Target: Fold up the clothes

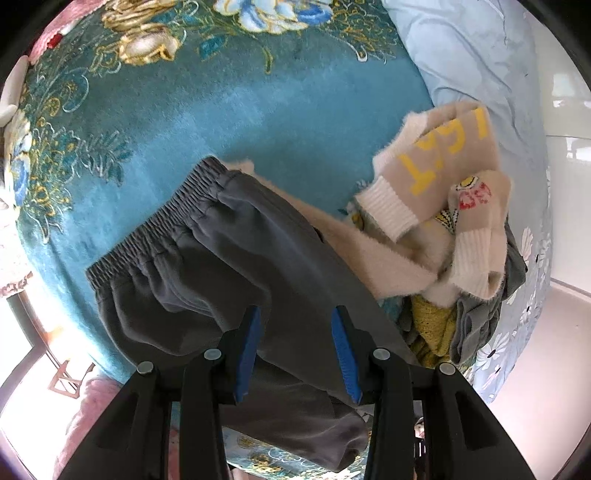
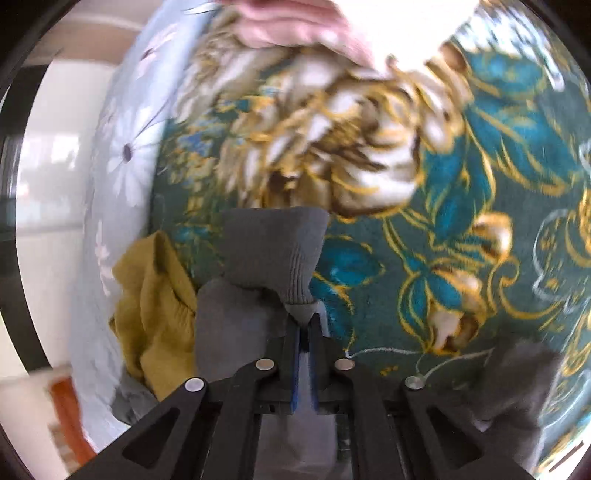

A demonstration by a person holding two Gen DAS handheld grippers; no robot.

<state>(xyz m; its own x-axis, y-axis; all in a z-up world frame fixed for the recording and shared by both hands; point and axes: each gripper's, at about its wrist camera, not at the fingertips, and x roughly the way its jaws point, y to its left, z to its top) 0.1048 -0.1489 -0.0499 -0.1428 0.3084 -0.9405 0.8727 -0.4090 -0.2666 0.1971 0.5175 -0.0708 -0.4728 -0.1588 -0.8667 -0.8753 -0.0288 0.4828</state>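
Grey pants [image 1: 207,266] with an elastic waistband lie on a teal floral blanket [image 1: 229,110]. My left gripper [image 1: 297,317] hovers over the middle of the pants, its blue pads [image 1: 251,343] well apart and pressing on nothing. In the right wrist view my right gripper [image 2: 304,332] is shut on grey cloth just below a ribbed cuff [image 2: 277,251] of the grey pants, and the cuff stands up above the fingertips. More grey fabric [image 2: 517,391] shows at the lower right.
A beige sweater [image 1: 443,162] with yellow letters and white ribbed cuffs is heaped to the right of the pants. A mustard garment [image 1: 432,332] [image 2: 151,306] lies under the heap. A pale blue daisy duvet [image 1: 480,74] [image 2: 122,155] borders the blanket. Pink bedding [image 2: 295,26] lies beyond.
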